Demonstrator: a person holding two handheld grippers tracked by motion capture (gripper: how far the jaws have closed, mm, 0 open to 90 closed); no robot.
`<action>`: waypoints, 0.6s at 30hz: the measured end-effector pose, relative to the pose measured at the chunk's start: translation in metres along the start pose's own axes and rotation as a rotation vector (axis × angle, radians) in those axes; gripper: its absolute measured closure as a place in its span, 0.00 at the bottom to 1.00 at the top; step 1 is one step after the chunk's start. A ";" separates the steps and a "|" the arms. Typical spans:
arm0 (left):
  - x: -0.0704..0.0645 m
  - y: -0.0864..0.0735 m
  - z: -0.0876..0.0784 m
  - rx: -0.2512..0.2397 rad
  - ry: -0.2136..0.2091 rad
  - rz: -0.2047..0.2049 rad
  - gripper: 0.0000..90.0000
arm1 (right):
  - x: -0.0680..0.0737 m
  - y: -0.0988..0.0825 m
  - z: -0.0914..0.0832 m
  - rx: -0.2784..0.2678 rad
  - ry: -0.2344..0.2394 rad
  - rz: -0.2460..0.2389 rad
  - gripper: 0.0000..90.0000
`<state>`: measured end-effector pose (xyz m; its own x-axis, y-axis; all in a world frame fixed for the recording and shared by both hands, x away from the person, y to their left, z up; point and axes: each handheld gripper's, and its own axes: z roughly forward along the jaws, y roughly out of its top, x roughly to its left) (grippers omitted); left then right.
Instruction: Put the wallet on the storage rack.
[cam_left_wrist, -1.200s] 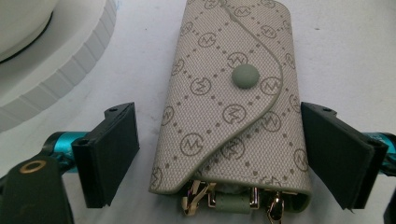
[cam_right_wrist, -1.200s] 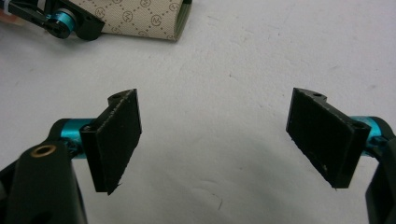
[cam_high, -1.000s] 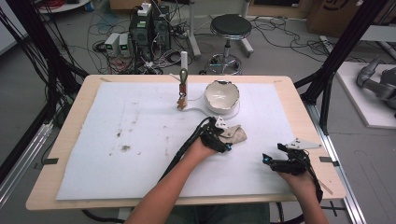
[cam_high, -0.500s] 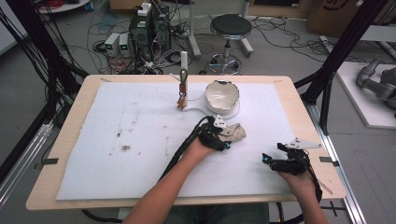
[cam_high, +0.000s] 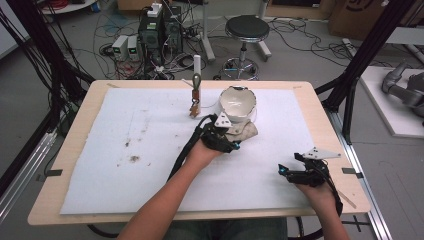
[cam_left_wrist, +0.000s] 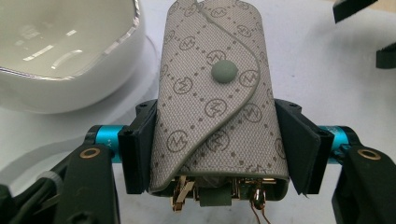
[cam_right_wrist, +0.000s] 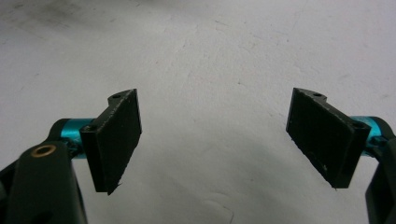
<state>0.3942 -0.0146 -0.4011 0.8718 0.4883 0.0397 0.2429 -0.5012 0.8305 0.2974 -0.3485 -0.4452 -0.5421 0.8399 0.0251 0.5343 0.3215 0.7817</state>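
White mat (cam_high: 125, 165) under grey monogrammed pouch (cam_left_wrist: 215, 107), snap-buttoned flap.

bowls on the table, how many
1. The white bowl sits at the far middle of the table, just beyond the key pouch clamped in the left gripper; its silver-edged rim shows in the left gripper view.

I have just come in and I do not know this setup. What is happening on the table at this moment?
A person works at a table covered with a white sheet, a gripper in each hand. The left gripper is shut on a grey patterned key pouch, holding it by its sides, right beside a white bowl. The right gripper is open with nothing between its jaws, near the table's right front corner. A small brown thing stands left of the bowl; I cannot tell what it is.
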 end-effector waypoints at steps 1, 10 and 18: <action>0.001 0.002 -0.004 -0.009 0.005 -0.002 0.40 | 0.000 0.000 0.000 0.001 0.003 -0.001 0.20; 0.023 0.021 -0.034 -0.013 0.074 0.016 0.40 | 0.002 0.003 0.006 0.006 0.015 -0.012 0.20; 0.042 0.030 -0.043 -0.026 0.116 -0.008 0.40 | 0.002 0.004 0.008 0.011 0.016 -0.010 0.20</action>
<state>0.4196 0.0221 -0.3507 0.8142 0.5726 0.0957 0.2376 -0.4791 0.8450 0.3040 -0.3418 -0.4471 -0.5579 0.8295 0.0271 0.5355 0.3349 0.7753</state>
